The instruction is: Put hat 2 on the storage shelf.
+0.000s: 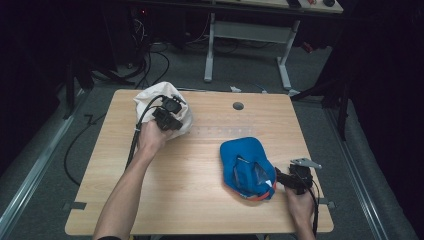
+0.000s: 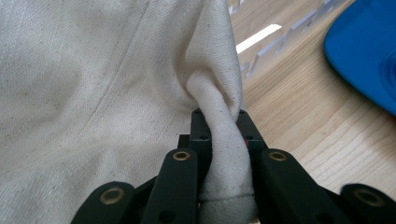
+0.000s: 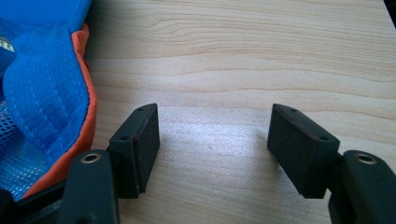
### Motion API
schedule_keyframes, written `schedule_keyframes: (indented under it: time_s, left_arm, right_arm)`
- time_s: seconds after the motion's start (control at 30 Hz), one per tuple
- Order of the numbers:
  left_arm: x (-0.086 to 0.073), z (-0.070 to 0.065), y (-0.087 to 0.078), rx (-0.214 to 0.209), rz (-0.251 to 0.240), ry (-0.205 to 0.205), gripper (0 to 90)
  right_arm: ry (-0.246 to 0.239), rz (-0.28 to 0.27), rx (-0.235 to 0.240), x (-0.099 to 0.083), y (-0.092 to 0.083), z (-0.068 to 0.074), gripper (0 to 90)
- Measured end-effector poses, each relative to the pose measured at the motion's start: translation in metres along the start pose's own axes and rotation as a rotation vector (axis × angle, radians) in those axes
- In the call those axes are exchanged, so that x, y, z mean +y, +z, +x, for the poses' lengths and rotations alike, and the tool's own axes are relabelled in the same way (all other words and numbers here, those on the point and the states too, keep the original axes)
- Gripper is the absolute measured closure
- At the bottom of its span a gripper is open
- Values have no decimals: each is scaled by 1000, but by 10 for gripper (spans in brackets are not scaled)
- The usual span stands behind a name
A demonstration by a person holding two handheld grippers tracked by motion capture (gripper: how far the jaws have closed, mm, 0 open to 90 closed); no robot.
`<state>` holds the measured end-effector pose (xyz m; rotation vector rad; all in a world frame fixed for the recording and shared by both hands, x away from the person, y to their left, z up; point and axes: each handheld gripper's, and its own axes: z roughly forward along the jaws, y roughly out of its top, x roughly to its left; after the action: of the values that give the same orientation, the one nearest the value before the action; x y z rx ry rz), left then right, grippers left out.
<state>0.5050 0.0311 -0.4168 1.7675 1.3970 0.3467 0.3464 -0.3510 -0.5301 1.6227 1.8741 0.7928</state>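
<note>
- Cream canvas cap (image 1: pixel 159 106) — you have it pinched at the far left of the wooden table (image 1: pixel 200 210), and it looks like the one you are working on now; the blue cap (image 1: pixel 247 167) lies on its own at the near right.
- Your left gripper (image 2: pixel 219 122) is clamped on a rolled fold of the cream fabric; in the left gripper view the twist of cloth runs up between the two black jaws and fills the gap.
- Judging from how things lie, the grasp on the cream cap is done, but whatever comes after — lifting it, bringing it across, or setting it by the blue one — is still ahead. The two caps sit well apart.
- The blue cap rests upside down, with its mesh lining and orange edging showing, and nothing holds it.
- Your right gripper (image 3: pixel 212 144) has its jaws spread wide over bare wood, just beside the blue cap's orange edge, with nothing between the pads (image 3: pixel 148 144).
- Pose: in the high view your left forearm reaches diagonally from the near edge up to the far left, hand wrapped round the gripper body (image 1: pixel 167 116), jaws pointing away into the cap.
- Your right hand (image 1: pixel 299 200) sits low at the near right corner, gripper (image 1: pixel 281 176) aimed left at the blue cap, grey plate on top.
</note>
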Motion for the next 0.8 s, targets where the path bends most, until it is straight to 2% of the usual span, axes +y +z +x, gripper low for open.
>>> schedule_keyframes:
  time_s: [0.33,0.5,0.67,0.8]
  left_arm:
    - [2,-3,8,21,52,17,826]
    - [-1,-8,11,35,77,52,833]
    - [-1,-7,14,30,99,35,838]
    - [-4,-7,16,30,122,38,841]
  right_arm:
    - [0,0,0,0,0,0,345]
    - [0,0,0,0,0,0,345]
    - [0,0,0,0,0,0,345]
    - [-4,2,0,0,0,0,345]
